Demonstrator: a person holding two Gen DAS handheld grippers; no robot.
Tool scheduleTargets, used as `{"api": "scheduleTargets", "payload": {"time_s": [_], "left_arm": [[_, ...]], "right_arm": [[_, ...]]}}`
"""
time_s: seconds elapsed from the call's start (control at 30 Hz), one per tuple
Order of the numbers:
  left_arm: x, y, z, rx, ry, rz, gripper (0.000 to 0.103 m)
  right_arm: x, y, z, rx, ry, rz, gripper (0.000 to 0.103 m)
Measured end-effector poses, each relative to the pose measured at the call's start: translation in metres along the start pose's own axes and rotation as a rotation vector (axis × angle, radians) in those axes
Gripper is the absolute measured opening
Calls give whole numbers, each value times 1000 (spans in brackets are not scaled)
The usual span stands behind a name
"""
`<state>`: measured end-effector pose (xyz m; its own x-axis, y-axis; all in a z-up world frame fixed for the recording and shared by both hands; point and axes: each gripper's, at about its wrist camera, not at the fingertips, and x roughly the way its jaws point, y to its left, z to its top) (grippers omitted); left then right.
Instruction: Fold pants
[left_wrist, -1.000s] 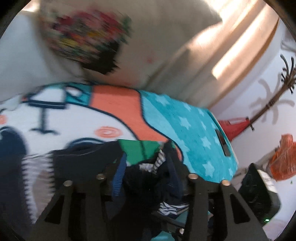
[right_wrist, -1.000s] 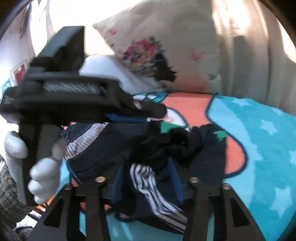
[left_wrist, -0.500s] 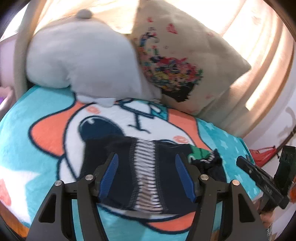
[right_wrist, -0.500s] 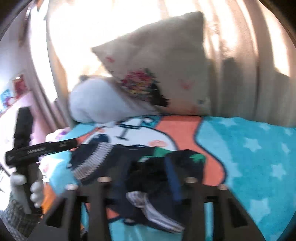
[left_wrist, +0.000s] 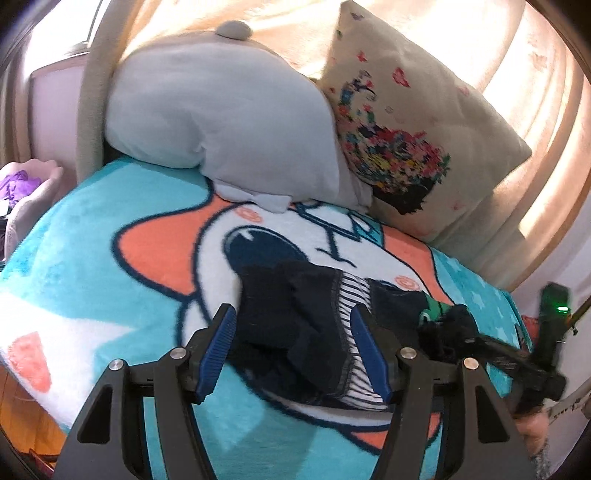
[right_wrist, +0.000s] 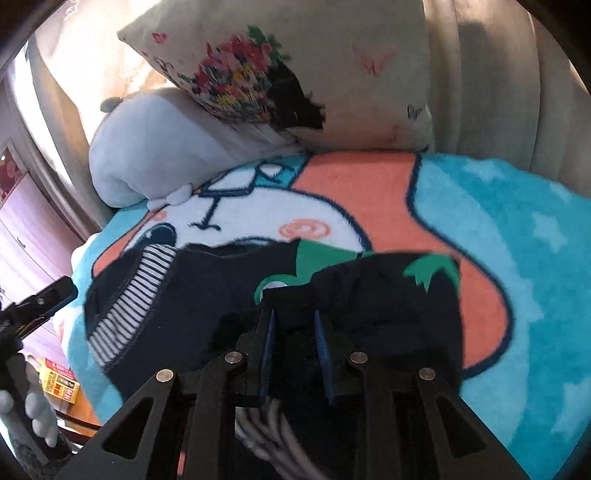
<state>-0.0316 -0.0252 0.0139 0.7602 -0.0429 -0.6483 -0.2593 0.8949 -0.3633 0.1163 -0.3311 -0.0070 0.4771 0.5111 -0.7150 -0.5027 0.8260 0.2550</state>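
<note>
the dark navy pants with striped waistband (left_wrist: 325, 332) lie crumpled on the bed's teal cartoon fleece blanket (left_wrist: 110, 229). the right gripper (right_wrist: 293, 347) fingers pinch a bunched fold; the left gripper (left_wrist: 293, 347) fingers straddle the waistband, released. next, i judge: grasp and spread flat.

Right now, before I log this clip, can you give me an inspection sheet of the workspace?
Surface: teal fleece cartoon blanket, covering a bed.
Job's things: dark navy pants with striped waistband, crumpled, unfolded.
Clutter: grey plush pillow; cream floral cushion.
Grippers: left gripper open over the waistband; right gripper fingers narrowed on dark fabric.
Cables: nothing seen.
Surroundings: cream curtain; yellow box below.
</note>
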Motion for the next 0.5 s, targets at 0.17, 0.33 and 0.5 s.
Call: {"api": "scheduleTargets", "payload": {"time_s": [0.17,0.33,0.5], "left_arm": [[15,14,-6,-57,48,-10,63],[39,7,-20,-5,111,54,55],[24,20,-16,-72,93,-9,55]], "right_arm": [[-21,13,-1,-22,-37,43,33],[16,16,-16,-13,45,41,34],[-9,30,-2,-62,6,26,43]]}}
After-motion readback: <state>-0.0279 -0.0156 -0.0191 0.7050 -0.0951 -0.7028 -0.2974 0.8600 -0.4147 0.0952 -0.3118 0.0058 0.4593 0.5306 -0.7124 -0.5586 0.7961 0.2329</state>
